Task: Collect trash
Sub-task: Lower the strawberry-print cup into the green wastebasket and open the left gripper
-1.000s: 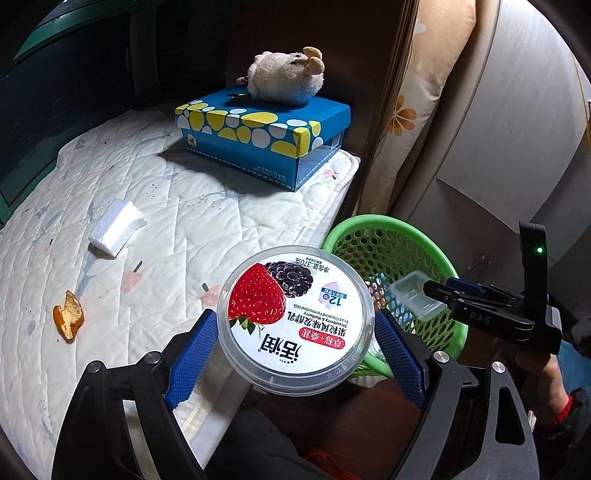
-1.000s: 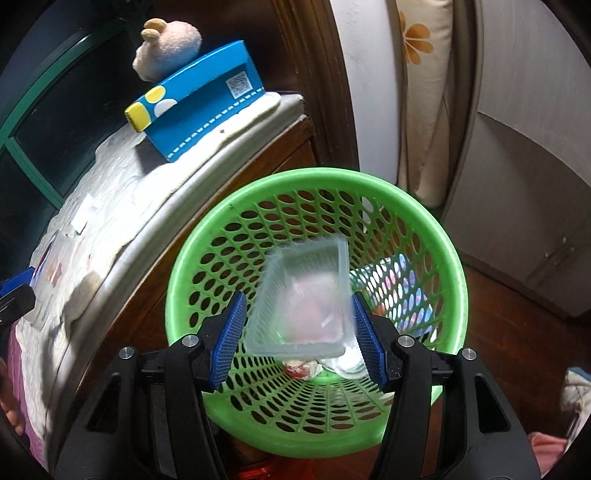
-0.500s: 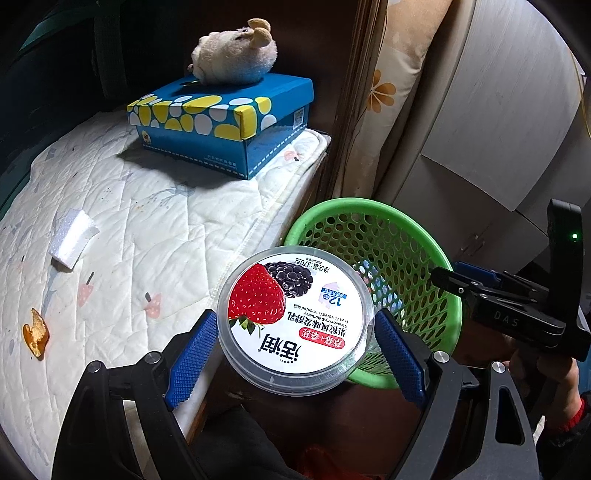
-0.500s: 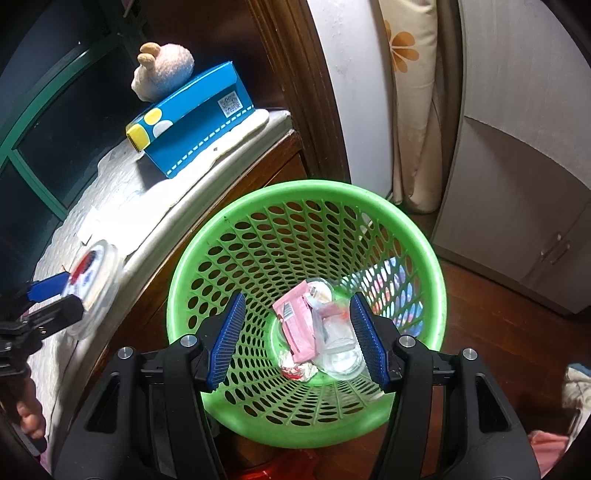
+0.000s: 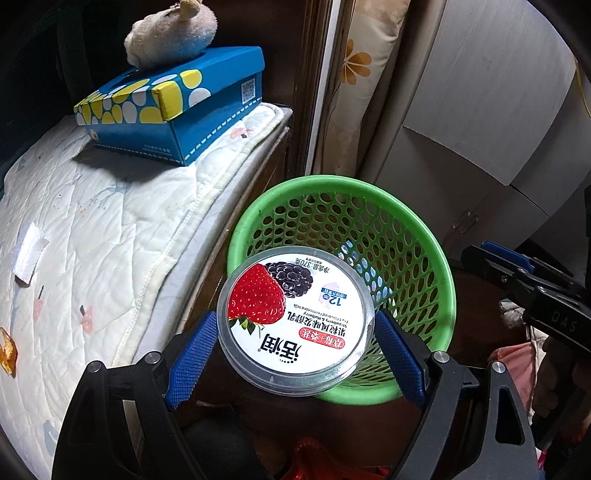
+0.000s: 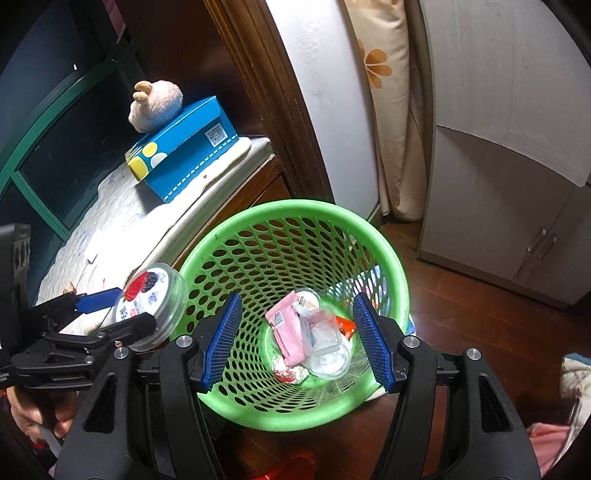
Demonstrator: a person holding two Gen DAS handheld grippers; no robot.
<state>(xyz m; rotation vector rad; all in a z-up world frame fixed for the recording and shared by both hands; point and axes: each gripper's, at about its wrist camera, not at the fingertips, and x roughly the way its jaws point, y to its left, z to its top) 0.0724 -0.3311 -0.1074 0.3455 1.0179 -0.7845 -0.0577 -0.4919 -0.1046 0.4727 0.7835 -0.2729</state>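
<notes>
We see the quilted bed (image 5: 92, 229) along the left, a blue spotted box (image 5: 177, 107) at its far corner with a plush toy (image 5: 170, 33) lying on top. Just past the bed's edge stands the green basket (image 6: 295, 218) on the wooden floor; at its bottom lie a pink wrapper (image 6: 286, 328), a clear plastic tray (image 6: 325, 336) and other scraps. Our left gripper (image 5: 295, 350) pinches a round yogurt tub (image 5: 295, 317) between its blue pads, held over the basket's near rim. Our right gripper (image 6: 295, 336) hangs spread above the basket with nothing between its pads, its jaws having just been opening. A white foam scrap (image 5: 27, 253) and an orange peel (image 5: 7, 356) lie near the bed's left edge.
</notes>
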